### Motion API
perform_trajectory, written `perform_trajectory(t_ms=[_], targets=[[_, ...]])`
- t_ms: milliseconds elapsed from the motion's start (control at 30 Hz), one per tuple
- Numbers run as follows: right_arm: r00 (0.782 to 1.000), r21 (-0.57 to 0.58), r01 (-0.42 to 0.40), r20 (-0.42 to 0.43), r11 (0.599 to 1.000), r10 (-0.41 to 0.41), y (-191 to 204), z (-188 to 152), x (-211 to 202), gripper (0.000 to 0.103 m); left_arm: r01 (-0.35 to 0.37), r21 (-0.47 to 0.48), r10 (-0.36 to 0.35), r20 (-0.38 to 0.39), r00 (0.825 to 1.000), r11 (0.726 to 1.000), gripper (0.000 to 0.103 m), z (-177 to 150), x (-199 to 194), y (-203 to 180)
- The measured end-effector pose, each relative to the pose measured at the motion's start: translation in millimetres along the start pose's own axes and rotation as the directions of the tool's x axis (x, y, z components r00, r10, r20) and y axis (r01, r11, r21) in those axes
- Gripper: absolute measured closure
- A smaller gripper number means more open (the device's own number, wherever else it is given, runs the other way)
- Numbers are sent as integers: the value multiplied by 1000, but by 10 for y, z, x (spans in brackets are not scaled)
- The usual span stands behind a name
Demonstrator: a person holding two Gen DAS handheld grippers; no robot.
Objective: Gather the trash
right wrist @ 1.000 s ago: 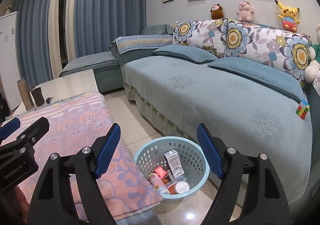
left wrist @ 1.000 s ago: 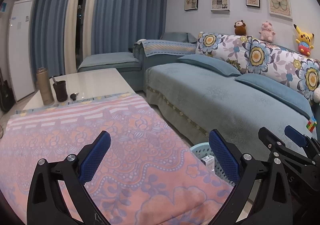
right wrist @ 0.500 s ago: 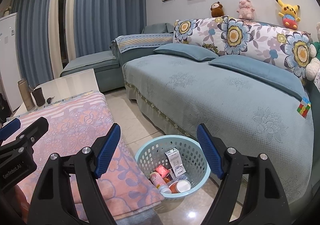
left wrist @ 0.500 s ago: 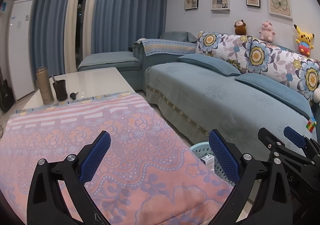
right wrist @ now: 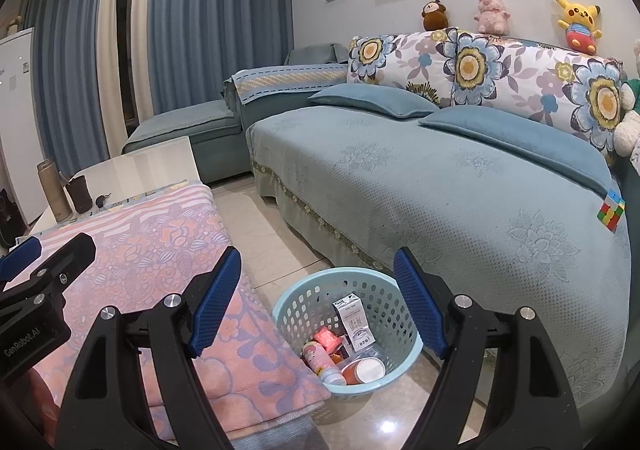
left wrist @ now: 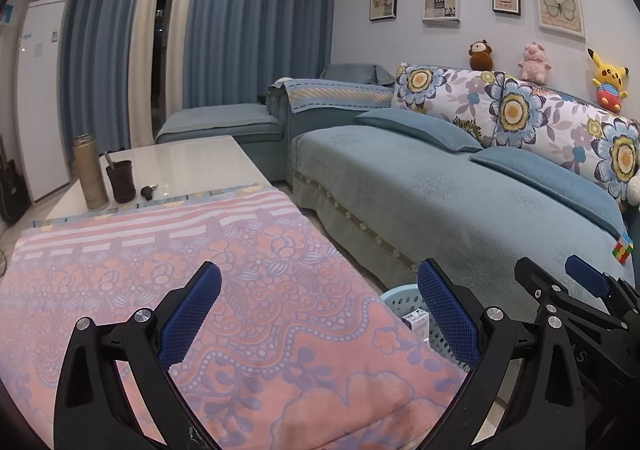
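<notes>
A light blue plastic basket (right wrist: 298,304) stands on the floor between the table and the sofa; its edge also shows in the left wrist view (left wrist: 400,300). It holds a white carton (right wrist: 355,320), a pink bottle (right wrist: 316,356), a small red packet (right wrist: 329,338) and a cup (right wrist: 366,370). My right gripper (right wrist: 318,300) is open and empty, above the basket. My left gripper (left wrist: 320,314) is open and empty, over the pink cloth (left wrist: 160,270) on the table.
A blue sofa (right wrist: 400,177) with floral cushions runs along the right. A colour cube (right wrist: 610,209) lies on its near end. A brown flask (left wrist: 89,171), a dark cup (left wrist: 120,181) and keys (left wrist: 148,191) stand on the white table end (left wrist: 192,161).
Both grippers have stayed open and almost still. The right wrist view has shifted slightly, the basket sitting a little more to the right.
</notes>
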State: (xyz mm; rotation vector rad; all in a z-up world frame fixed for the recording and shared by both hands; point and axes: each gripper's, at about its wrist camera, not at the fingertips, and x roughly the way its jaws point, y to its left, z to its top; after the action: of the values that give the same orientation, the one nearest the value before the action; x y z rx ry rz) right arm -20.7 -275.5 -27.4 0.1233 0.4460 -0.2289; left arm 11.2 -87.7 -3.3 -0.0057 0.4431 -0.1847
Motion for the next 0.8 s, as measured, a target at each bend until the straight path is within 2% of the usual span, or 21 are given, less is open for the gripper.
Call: perform_trajectory(t_ms=[800], targets=[[1000,9,-7,-10,1000,7,-19,9,20,29,-8,-1,8,5,1000,1000,8,-30,-9,-17]])
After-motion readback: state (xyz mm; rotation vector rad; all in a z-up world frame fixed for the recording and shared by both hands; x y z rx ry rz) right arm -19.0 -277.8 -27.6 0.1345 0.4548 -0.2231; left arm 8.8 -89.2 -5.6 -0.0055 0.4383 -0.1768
